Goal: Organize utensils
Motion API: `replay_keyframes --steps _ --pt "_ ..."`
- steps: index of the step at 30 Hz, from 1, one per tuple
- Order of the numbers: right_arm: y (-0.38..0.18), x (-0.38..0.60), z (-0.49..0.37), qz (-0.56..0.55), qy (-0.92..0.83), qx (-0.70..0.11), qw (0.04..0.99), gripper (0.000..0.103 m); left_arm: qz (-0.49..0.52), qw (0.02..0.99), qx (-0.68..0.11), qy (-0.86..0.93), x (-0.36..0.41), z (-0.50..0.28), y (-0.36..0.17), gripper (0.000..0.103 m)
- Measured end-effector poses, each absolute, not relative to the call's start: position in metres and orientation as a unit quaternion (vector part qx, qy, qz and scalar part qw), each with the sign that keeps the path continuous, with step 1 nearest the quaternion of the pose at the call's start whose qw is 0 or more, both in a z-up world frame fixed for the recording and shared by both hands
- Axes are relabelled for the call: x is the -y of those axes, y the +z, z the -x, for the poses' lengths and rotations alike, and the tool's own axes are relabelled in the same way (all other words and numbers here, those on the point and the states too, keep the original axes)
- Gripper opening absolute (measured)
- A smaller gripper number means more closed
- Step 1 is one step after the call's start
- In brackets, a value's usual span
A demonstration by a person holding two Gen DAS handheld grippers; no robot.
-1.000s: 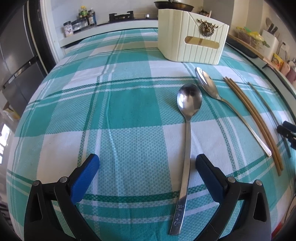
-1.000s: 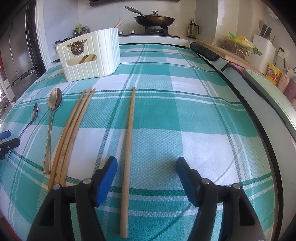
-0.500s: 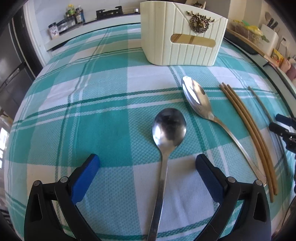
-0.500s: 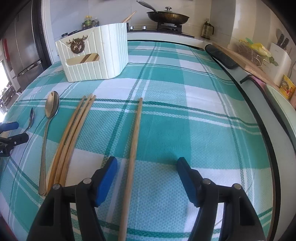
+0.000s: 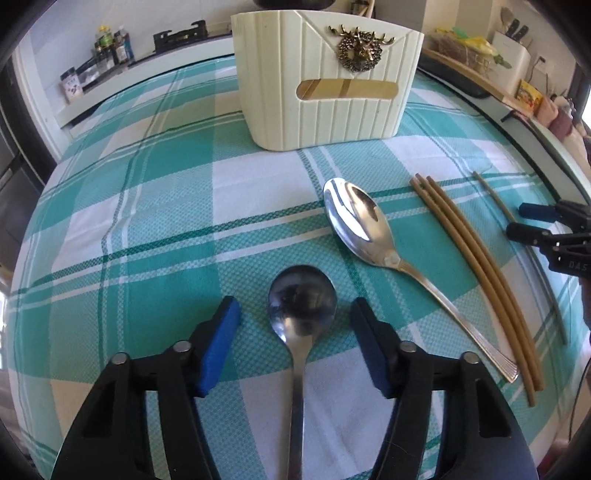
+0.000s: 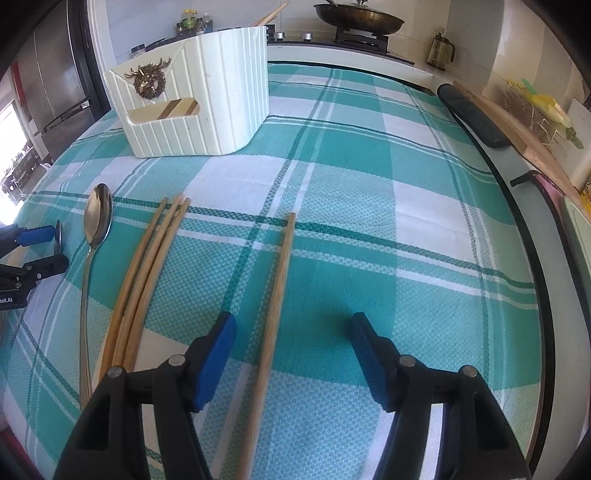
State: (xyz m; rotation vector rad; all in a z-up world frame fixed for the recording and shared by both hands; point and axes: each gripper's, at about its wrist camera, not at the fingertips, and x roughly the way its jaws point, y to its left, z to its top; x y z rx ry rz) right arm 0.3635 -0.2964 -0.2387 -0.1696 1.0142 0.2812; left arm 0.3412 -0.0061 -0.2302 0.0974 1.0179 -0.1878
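Note:
My left gripper (image 5: 295, 317) is open, low over the checked cloth, its fingers on either side of the round steel spoon (image 5: 301, 314). A longer oval spoon (image 5: 354, 225) lies to its right, then three chopsticks (image 5: 476, 258) side by side. My right gripper (image 6: 291, 328) is open, straddling a single chopstick (image 6: 277, 295) that lies nearer its left finger. The three chopsticks (image 6: 147, 273) and the oval spoon (image 6: 96, 221) lie to its left. The cream utensil holder (image 5: 325, 77) stands beyond; it also shows in the right wrist view (image 6: 192, 99).
The green-and-white checked cloth (image 6: 369, 206) covers the table. The right gripper shows at the edge of the left wrist view (image 5: 546, 229), the left gripper in the right wrist view (image 6: 33, 254). A stove with a pan (image 6: 358, 16) and a cluttered counter stand behind.
My left gripper has moved forward along the round spoon, from its handle end to its bowl, and its fingers have narrowed. My right gripper has moved forward along the single chopstick.

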Motion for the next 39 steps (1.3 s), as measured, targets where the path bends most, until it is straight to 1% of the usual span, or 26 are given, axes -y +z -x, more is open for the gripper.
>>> replay_keyframes --steps 1,2,3,4,5,6,7,9,12,18,22,28,31,39 --pt "-0.238 0.295 -0.367 0.084 0.132 -0.484 0.861 0.056 -0.045 0.869 -0.484 -0.091 0.007 -0.342 -0.229 0.043" --pt "-0.237 0.293 -0.37 0.089 0.13 -0.484 0.861 0.054 -0.044 0.871 -0.481 -0.093 0.007 -0.342 -0.229 0.036" --pt "-0.237 0.291 -0.374 0.089 0.133 -0.484 0.86 0.047 -0.043 0.871 -0.48 -0.094 0.007 -0.343 -0.228 0.036" --pt "-0.236 0.29 -0.379 0.081 0.14 -0.485 0.859 0.034 -0.041 0.872 -0.478 -0.095 0.006 -0.342 -0.228 0.036" --pt "-0.236 0.289 -0.385 0.07 0.144 -0.488 0.858 0.028 -0.04 0.873 -0.477 -0.097 0.006 -0.342 -0.228 0.036" --pt "-0.236 0.289 -0.39 0.067 0.141 -0.489 0.858 0.013 -0.039 0.873 -0.476 -0.099 0.005 -0.342 -0.227 0.036" --pt "-0.236 0.287 -0.395 0.069 0.138 -0.49 0.858 0.008 -0.037 0.872 -0.477 -0.101 0.004 -0.343 -0.226 0.036" --pt "-0.235 0.286 -0.403 0.061 0.148 -0.492 0.856 0.007 -0.027 0.875 -0.472 -0.104 -0.001 -0.34 -0.219 0.036" --pt "-0.226 0.293 -0.405 0.018 0.158 -0.486 0.859 0.007 -0.011 0.888 -0.446 -0.109 -0.012 -0.328 -0.195 0.036" --pt "-0.149 0.303 -0.357 -0.05 0.202 -0.399 0.893 0.007 0.021 0.914 -0.386 -0.126 -0.036 -0.299 -0.133 0.036" --pt "-0.101 0.302 -0.317 -0.057 0.227 -0.345 0.909 0.007 0.043 0.924 -0.354 -0.135 -0.051 -0.282 -0.102 0.036" --pt "-0.067 0.297 -0.278 -0.054 0.245 -0.295 0.922 0.007 0.068 0.932 -0.325 -0.146 -0.063 -0.271 -0.074 0.036" --pt "-0.056 0.289 -0.27 -0.035 0.239 -0.27 0.932 0.007 0.079 0.932 -0.319 -0.154 -0.065 -0.272 -0.063 0.036" --pt "-0.024 0.28 -0.277 -0.033 0.238 -0.234 0.942 0.007 0.103 0.934 -0.295 -0.174 -0.071 -0.29 -0.019 0.035"
